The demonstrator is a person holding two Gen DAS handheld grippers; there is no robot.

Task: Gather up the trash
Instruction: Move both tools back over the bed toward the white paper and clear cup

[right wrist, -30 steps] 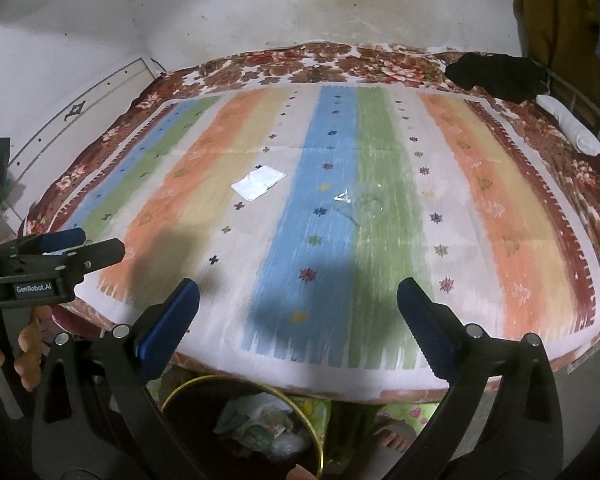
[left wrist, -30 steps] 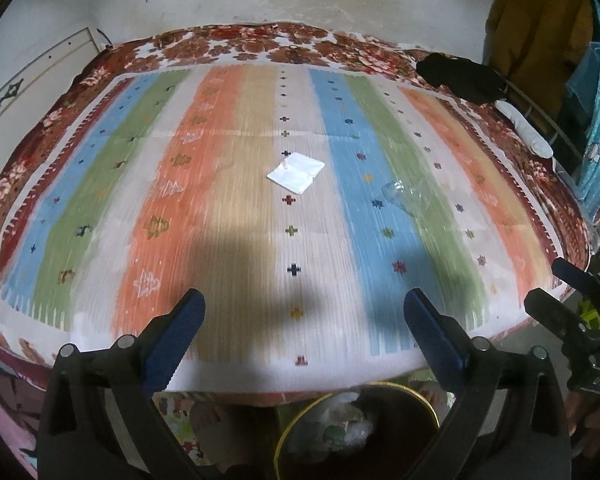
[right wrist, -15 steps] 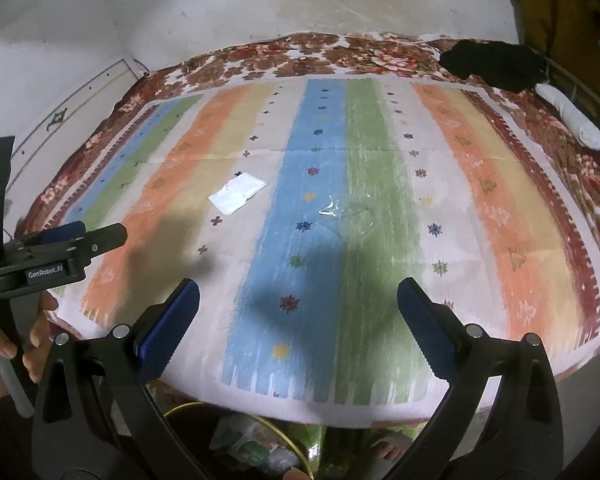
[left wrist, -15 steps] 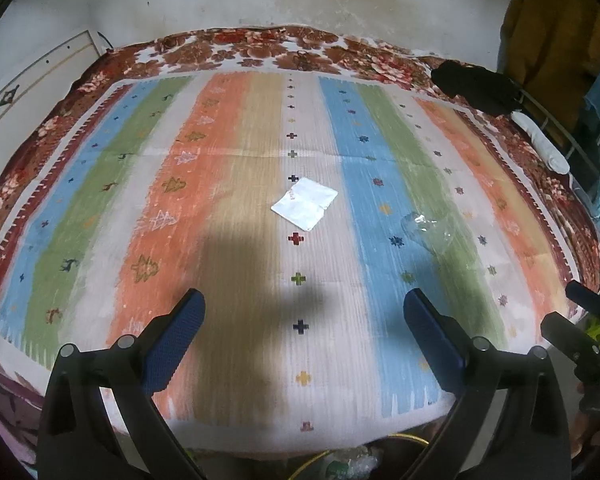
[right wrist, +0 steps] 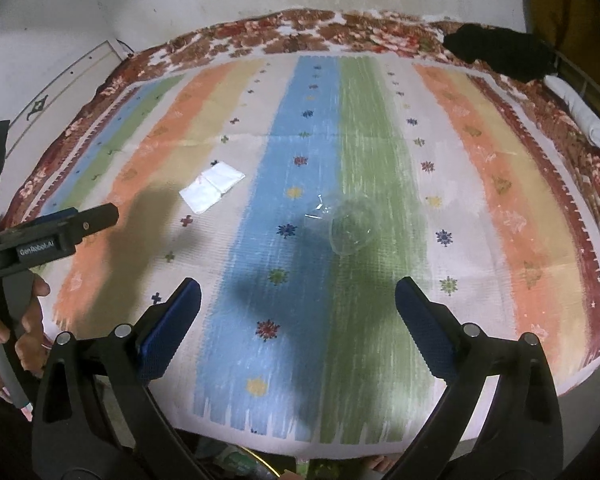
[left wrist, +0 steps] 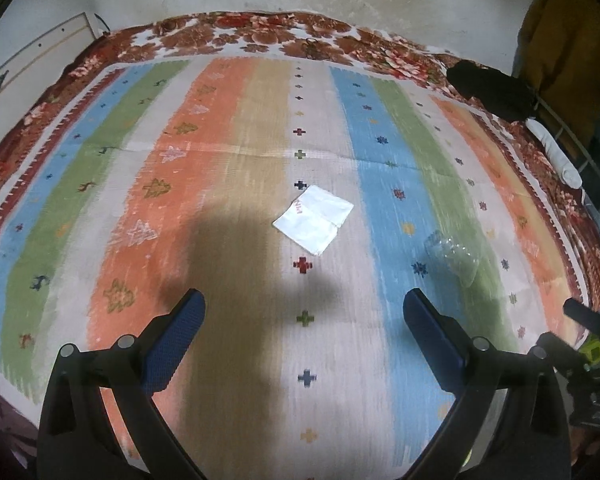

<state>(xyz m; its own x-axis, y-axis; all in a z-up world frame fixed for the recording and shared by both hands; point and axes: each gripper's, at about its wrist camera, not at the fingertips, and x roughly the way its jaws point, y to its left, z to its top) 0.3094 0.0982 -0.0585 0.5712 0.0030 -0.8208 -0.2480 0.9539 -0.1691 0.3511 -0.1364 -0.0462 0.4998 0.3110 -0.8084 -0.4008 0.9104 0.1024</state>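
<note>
A white paper wrapper point(left wrist: 314, 220) lies flat on the striped bed cover point(left wrist: 220, 184); it also shows in the right wrist view point(right wrist: 211, 192). A crumpled clear plastic piece point(left wrist: 454, 254) lies to its right, seen too in the right wrist view point(right wrist: 350, 228). My left gripper point(left wrist: 304, 340) is open and empty, above the cover short of the wrapper. My right gripper point(right wrist: 298, 320) is open and empty, short of the clear plastic. The left gripper also shows at the left edge of the right wrist view point(right wrist: 52, 232).
A black cloth point(left wrist: 492, 90) and a white roll point(left wrist: 556, 156) lie at the bed's far right. A wall stands behind the bed. The rim of a bin with trash point(right wrist: 244, 460) shows below the bed's front edge.
Both grippers have moved forward over the bed toward the wrapper and the plastic. The yellow-rimmed bin has dropped nearly out of view. Both stay open.
</note>
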